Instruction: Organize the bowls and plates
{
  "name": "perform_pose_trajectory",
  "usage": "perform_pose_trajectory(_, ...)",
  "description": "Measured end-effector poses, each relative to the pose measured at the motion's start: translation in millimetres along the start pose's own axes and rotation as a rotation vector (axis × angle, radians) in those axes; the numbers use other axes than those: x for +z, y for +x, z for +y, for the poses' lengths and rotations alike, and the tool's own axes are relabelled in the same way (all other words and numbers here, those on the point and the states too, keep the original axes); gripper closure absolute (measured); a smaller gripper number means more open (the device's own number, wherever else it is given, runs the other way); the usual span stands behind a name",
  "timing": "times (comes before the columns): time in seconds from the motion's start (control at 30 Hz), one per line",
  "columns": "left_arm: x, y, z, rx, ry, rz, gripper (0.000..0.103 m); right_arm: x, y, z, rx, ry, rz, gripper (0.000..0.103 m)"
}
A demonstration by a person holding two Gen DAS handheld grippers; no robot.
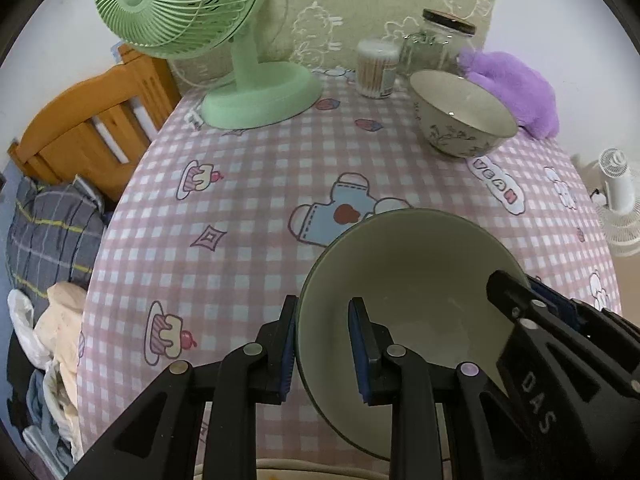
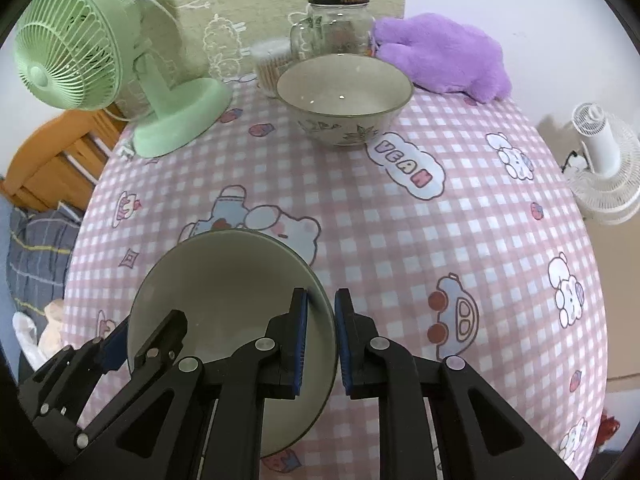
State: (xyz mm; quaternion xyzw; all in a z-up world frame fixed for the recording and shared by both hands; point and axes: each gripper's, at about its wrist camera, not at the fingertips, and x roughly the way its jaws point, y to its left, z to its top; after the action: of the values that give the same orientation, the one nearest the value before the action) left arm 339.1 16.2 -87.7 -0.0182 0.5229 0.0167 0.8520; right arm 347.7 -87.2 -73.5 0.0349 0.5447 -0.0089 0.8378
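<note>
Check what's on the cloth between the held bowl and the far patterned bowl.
Nothing: only bare checked tablecloth shows between the held bowl and the patterned bowl, clearest in the right wrist view.

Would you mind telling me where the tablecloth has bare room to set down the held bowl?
The middle of the tablecloth is free, between the held bowl and the patterned bowl; so is its right side. The back edge is crowded: green fan, swab tub, glass jar, purple plush.
</note>
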Motion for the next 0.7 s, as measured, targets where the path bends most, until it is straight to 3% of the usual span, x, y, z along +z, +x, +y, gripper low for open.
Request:
perform_pose_trajectory(0.47, -5, -47, -3, -0.156, 0.096, -0.063, 0.080, -20, -60, 4, -0.146, 0.068, -0.076, 0.083)
perform_pose_trajectory(0.7, -16, -78, -10, -0.188, 0.114, -0.100, 0.080, -33, -94, -5, -0.173, 0.089, -0.100, 0.083)
